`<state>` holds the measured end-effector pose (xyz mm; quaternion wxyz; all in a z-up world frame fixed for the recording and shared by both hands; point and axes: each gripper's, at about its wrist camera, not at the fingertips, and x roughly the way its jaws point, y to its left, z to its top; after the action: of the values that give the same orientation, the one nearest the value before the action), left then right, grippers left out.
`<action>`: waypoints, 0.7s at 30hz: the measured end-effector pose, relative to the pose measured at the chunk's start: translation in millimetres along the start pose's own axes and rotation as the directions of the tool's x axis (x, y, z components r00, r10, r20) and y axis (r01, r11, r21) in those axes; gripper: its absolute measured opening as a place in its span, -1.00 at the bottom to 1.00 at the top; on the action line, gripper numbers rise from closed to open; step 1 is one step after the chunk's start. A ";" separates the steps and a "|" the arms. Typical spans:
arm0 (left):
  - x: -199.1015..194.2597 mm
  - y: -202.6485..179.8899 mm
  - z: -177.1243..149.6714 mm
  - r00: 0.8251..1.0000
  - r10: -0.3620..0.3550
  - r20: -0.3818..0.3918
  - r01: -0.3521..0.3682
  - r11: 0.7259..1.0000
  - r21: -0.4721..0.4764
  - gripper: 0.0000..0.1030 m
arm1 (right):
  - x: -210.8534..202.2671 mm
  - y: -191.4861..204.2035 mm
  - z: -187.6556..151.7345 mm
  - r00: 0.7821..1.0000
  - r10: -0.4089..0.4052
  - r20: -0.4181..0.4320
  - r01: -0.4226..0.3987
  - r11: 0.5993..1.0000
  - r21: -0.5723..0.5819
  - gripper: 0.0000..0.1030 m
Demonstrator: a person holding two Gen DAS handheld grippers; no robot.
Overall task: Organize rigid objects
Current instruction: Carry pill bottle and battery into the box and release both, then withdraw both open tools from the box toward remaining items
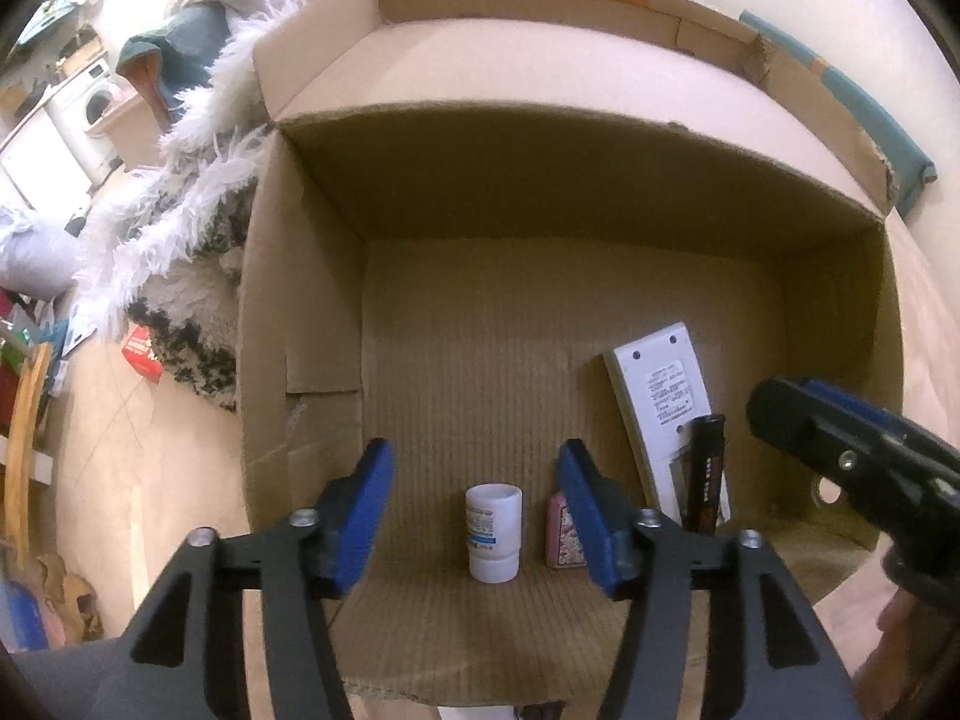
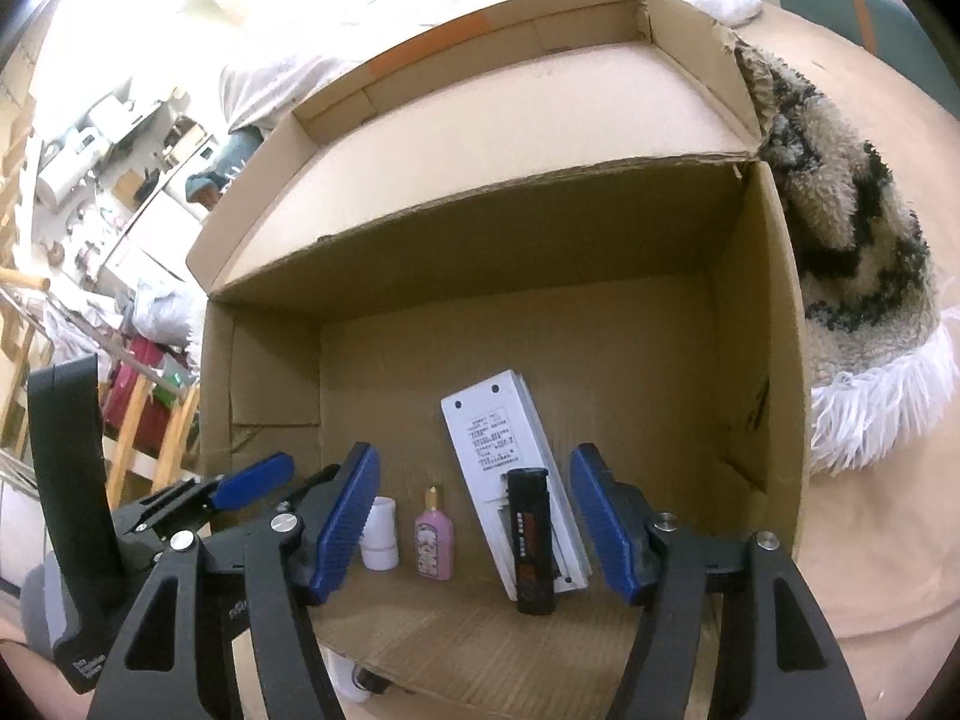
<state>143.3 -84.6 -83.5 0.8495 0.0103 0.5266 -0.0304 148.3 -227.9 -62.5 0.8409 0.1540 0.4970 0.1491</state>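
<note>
Inside the cardboard box (image 2: pixel 756 324), near its front edge, stand a white pill bottle (image 1: pixel 493 533), a pink perfume bottle (image 2: pixel 433 543) and a black lighter (image 2: pixel 530 540) against a white remote (image 2: pixel 510 456); left hand-held gripper (image 1: pixel 477 516) spread, empty; right hand-held gripper (image 2: pixel 474 525) likewise spread.

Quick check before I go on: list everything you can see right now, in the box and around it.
cardboard box: 1, brown, open, in front of both grippers
white bottle: 1, white, upright in box
pink bottle: 1, pink, gold cap, right of white bottle
white remote: 1, white, propped up, back label showing
black device: 1, black, against remote
shaggy rug: 1, cream and black, beside box
left gripper: open, empty
right gripper: open, empty
</note>
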 end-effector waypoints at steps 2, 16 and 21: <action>-1.9 1.2 2.1 1.000 -0.002 -0.004 0.002 1.000 0.003 0.19 | 0.8 -2.2 0.1 1.000 0.007 -0.008 -0.007 1.000 0.015 0.49; -7.2 0.6 3.4 0.999 0.037 -0.018 -0.037 0.999 -0.008 0.21 | -1.1 0.2 1.0 1.000 0.013 -0.001 -0.013 1.000 0.013 0.74; -9.5 2.3 2.4 0.999 0.044 -0.020 -0.044 0.999 -0.010 0.21 | -6.7 -1.3 1.2 1.000 0.014 0.018 -0.014 1.000 0.022 0.74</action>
<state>141.4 -82.0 -74.0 0.8448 0.0177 0.5347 -0.0090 146.4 -231.9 -57.2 0.8424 0.1681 0.4901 0.1480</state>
